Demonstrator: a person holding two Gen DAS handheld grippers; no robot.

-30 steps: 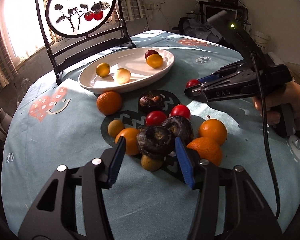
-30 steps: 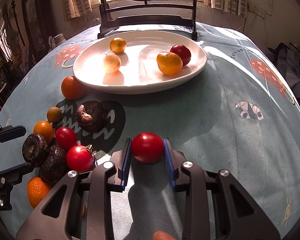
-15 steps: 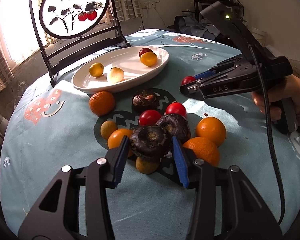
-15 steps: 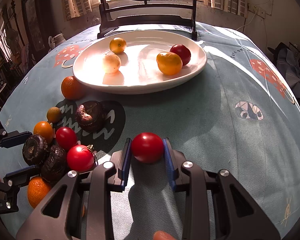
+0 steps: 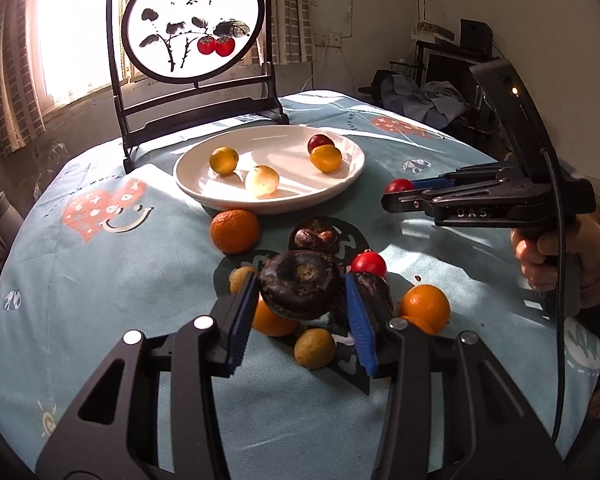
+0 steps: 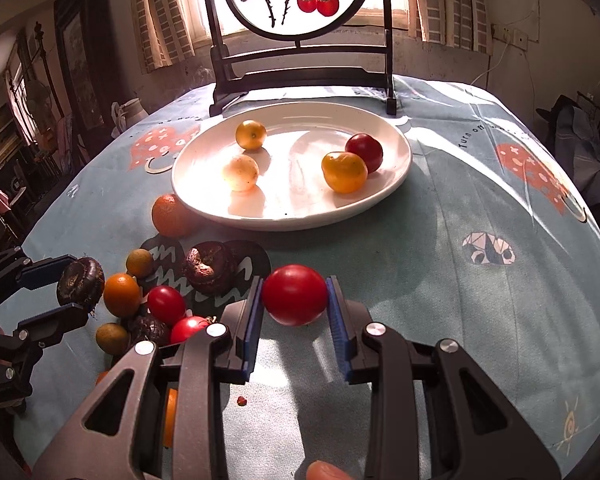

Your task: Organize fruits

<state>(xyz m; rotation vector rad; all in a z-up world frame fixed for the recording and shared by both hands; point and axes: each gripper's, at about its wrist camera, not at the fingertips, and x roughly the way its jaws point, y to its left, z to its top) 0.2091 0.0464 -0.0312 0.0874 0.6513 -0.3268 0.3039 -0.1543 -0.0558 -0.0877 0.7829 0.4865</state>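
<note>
My left gripper is shut on a dark brown water chestnut and holds it above the fruit pile; the same chestnut shows at the left of the right wrist view. My right gripper is shut on a red cherry tomato, raised off the cloth in front of the white plate. The plate carries a few small yellow fruits and a dark red one. Oranges, red tomatoes, more chestnuts and small yellow-brown fruits lie on the tablecloth.
A round painted screen on a black stand rises behind the plate. The round table wears a light blue patterned cloth. A hand grips the right gripper's handle, its cable hanging down. Clutter and furniture stand beyond the table's right edge.
The left gripper's jaws closed on the dark water chestnut and lifted it off the pile. The right gripper kept its hold on the red tomato and tilted up slightly.
</note>
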